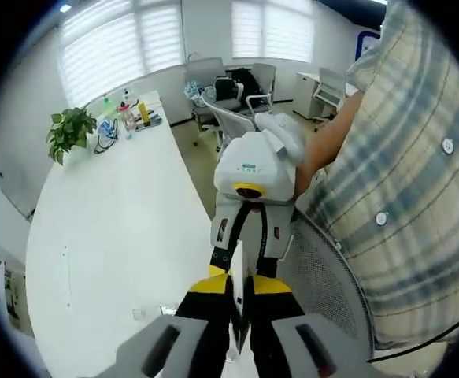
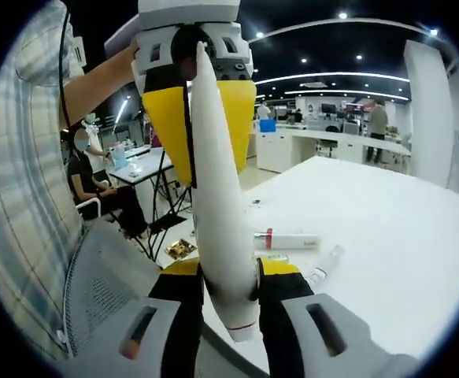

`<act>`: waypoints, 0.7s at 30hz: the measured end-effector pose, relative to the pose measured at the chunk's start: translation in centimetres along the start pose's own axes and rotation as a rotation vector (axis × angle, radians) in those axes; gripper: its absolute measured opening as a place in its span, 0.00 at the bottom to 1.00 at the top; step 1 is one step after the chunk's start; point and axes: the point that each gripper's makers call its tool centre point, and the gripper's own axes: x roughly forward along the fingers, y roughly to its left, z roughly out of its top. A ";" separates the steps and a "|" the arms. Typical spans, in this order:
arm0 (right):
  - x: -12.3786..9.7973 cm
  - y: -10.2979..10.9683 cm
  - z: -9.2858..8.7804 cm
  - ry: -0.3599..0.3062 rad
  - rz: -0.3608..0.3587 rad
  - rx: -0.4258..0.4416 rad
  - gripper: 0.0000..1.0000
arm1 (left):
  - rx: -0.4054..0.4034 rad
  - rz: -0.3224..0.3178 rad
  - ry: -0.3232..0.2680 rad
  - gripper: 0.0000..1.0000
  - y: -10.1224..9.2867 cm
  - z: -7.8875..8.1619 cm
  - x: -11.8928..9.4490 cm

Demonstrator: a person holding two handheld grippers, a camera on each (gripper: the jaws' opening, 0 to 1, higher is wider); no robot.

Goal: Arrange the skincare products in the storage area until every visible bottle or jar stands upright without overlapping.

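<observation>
A long white tube (image 2: 217,213) is held off the white surface (image 2: 386,228), pinched at its two ends: right gripper (image 2: 229,295) jaws closed near the lower tip, left gripper (image 2: 191,102) jaws closed on the upper part. In the left gripper view the tube (image 1: 240,295) appears edge-on, so its thin end is probably flat-crimped. Likely light, smooth, squeezable; grip mid-body gently. Two more tubes (image 2: 286,241) lie flat beyond.
</observation>
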 end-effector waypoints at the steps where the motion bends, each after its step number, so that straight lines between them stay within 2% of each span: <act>1: -0.1 -0.2 0.2 -0.011 -0.013 0.001 0.25 | 0.007 0.009 -0.001 0.06 0.2 0.1 -0.1; 6: -0.7 -1.5 0.4 -0.030 -0.076 0.069 0.29 | -0.004 0.029 0.010 0.06 1.0 0.4 0.2; 8: -1.2 -2.6 0.0 -0.013 -0.150 0.056 0.34 | -0.005 0.045 0.037 0.06 1.6 -0.1 0.4; 10: -1.6 -3.2 -0.9 0.034 -0.199 0.019 0.39 | -0.018 0.054 0.049 0.06 2.2 -0.5 0.4; 12: -1.9 -3.5 -1.9 0.095 -0.245 -0.061 0.42 | -0.037 0.059 0.049 0.06 2.8 -0.6 0.3; 15: -1.9 -3.5 -3.5 0.168 -0.276 -0.109 0.46 | -0.060 0.063 0.049 0.06 3.7 -0.8 0.2; 18: -1.1 -3.0 -4.1 0.185 -0.280 -0.174 0.47 | -0.085 0.085 0.067 0.06 5.1 -1.3 0.0; 21: -0.5 -2.8 -4.5 0.206 -0.277 -0.192 0.48 | -0.119 0.097 0.074 0.06 6.6 -1.9 -0.3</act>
